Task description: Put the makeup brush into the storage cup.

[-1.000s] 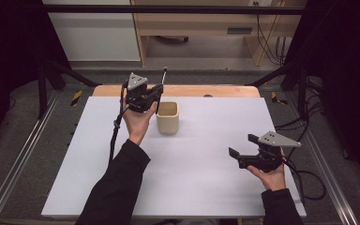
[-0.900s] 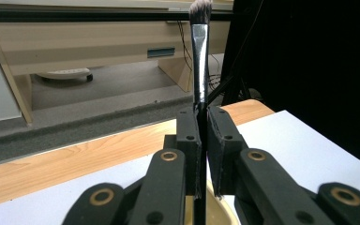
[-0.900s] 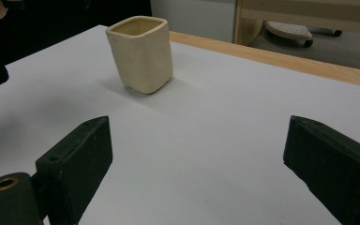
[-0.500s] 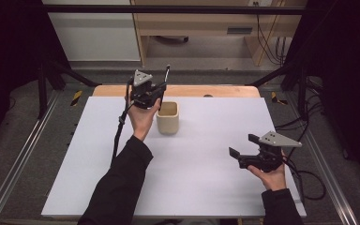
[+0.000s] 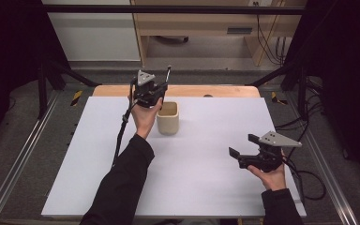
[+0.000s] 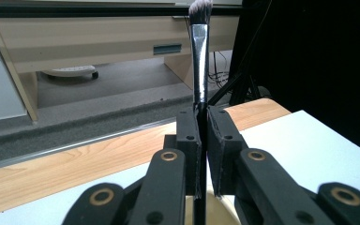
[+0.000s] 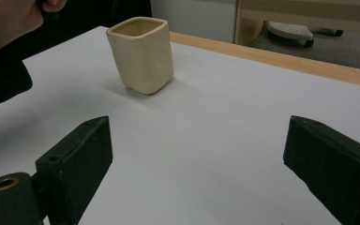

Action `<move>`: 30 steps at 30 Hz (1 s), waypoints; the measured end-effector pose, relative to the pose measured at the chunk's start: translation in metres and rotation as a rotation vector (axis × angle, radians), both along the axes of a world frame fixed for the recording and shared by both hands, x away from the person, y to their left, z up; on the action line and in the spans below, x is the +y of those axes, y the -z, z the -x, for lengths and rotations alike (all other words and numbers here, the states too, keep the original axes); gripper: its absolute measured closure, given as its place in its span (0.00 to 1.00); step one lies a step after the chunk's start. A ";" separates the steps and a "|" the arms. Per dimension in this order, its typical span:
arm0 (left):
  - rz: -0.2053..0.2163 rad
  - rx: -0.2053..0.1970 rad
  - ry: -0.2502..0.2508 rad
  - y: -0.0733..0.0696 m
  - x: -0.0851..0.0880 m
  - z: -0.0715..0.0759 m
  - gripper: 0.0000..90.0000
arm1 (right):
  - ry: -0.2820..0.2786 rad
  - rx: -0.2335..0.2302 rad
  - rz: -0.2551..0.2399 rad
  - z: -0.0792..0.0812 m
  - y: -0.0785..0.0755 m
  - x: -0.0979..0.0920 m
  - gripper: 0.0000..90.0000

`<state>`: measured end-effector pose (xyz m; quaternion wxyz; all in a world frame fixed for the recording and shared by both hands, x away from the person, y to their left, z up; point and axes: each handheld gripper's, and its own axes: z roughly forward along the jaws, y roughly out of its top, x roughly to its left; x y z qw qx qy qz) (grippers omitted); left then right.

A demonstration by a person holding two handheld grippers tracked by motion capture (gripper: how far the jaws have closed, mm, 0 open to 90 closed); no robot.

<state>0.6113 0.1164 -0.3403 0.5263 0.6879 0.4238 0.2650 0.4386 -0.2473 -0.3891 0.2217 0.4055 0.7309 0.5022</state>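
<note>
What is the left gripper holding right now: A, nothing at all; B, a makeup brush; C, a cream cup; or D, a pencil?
B: in the left gripper view the left gripper has its jaws shut on the handle of a brush, bristles pointing up, while the cup stands free on the table.

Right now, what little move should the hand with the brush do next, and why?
Probably lower the brush straight down into the cream cup. The left tongs are shut on its handle, bristles up, beside and above the cup's open top. The right tongs rest open, well away from the cup, so the way looks free.
</note>
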 end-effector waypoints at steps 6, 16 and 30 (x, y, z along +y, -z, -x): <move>-0.008 0.007 -0.001 0.005 -0.001 -0.004 0.93 | 0.001 -0.001 -0.003 0.000 0.000 0.000 0.10; -0.033 0.025 0.007 0.017 -0.006 -0.008 0.93 | -0.002 0.000 -0.001 0.000 0.000 0.000 0.10; -0.042 0.048 0.007 0.037 -0.005 -0.009 0.93 | -0.002 0.002 0.000 0.000 0.001 0.001 0.10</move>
